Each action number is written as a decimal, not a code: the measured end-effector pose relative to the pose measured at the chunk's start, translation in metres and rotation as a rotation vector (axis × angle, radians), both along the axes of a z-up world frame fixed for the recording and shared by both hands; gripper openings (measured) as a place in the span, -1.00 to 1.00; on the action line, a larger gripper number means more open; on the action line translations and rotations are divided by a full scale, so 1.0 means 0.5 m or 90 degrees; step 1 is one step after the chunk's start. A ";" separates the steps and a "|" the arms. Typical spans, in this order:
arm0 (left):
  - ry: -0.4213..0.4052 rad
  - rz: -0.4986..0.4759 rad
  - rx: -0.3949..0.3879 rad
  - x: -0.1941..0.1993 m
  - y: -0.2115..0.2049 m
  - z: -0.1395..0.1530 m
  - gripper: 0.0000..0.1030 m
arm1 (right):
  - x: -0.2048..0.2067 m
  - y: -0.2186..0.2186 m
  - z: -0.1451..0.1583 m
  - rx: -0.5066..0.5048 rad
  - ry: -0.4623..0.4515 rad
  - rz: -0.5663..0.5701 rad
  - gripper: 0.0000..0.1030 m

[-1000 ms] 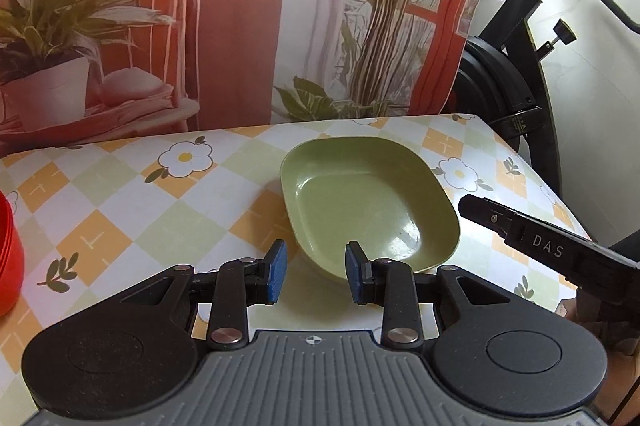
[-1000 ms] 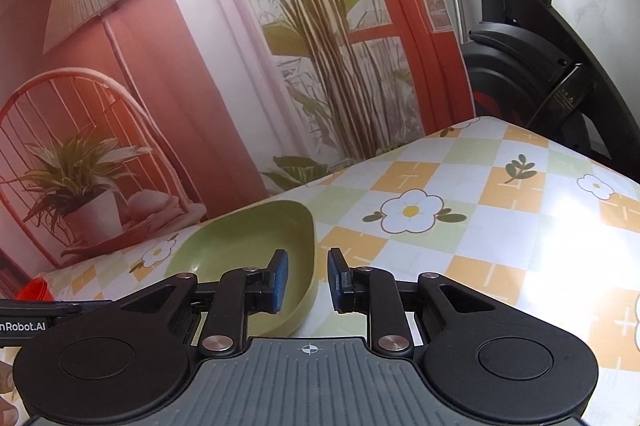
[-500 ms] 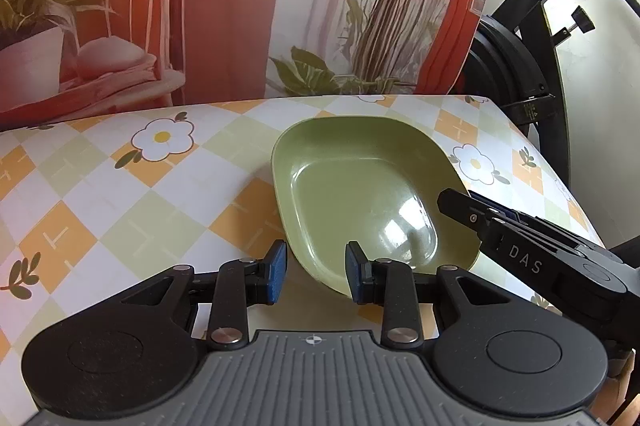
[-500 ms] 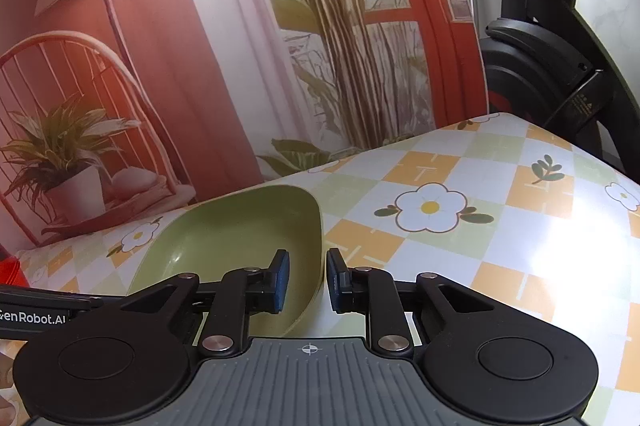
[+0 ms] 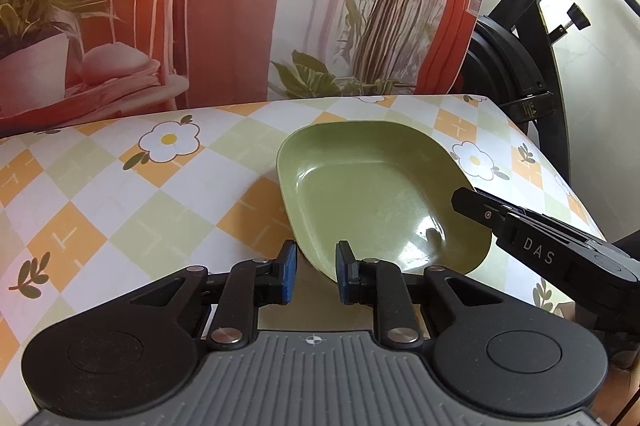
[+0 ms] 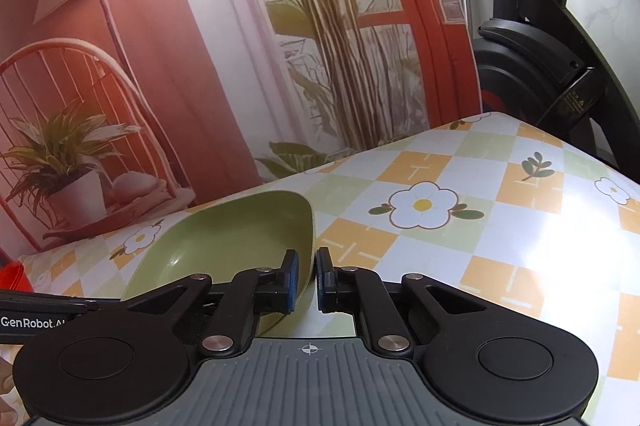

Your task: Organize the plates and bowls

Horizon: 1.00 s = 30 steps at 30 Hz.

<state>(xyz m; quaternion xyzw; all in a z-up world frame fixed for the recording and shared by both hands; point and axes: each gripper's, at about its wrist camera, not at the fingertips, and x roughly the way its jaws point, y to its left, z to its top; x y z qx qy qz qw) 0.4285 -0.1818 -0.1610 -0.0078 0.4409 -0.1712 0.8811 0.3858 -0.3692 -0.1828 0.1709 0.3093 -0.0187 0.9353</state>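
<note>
Scene: a counter (image 5: 120,193) covered in a checked cloth with flowers, in front of a printed backdrop of plants and a chair.
Green plate: a shallow, squarish green plate (image 5: 372,193) sits toward the right end of the counter, its near corner close to the counter's near edge.
Left hand-held gripper: the left hand-held gripper (image 5: 312,276) has its jaws parted, and the plate's near corner lies just beyond the gap, not yet between the pads.
Right hand-held gripper: the right hand-held gripper (image 6: 306,280) straddles the plate's right rim, one pad inside and one outside; the gap is narrow, and I cannot tell if the pads press the rim.
Elsewhere: a red object (image 6: 12,276) shows at the far left edge of the right view.
Risk: the rim is thin and glossy, so a shallow pinch could slip and let the plate tip or skid.
Second risk: the plate is near the edge, so a push from either hand-held gripper could nudge it off.
</note>
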 end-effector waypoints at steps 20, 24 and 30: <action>-0.085 -0.010 -0.039 -0.159 0.061 0.116 -0.58 | -0.153 0.041 0.120 0.037 -0.062 0.003 -0.83; -0.084 -0.007 -0.043 -0.181 0.082 0.133 -0.58 | -0.184 0.064 0.146 0.037 -0.068 0.008 -0.82; -0.081 0.004 -0.049 -0.217 0.115 0.151 -0.58 | -0.225 0.100 0.176 0.035 -0.074 0.020 -0.81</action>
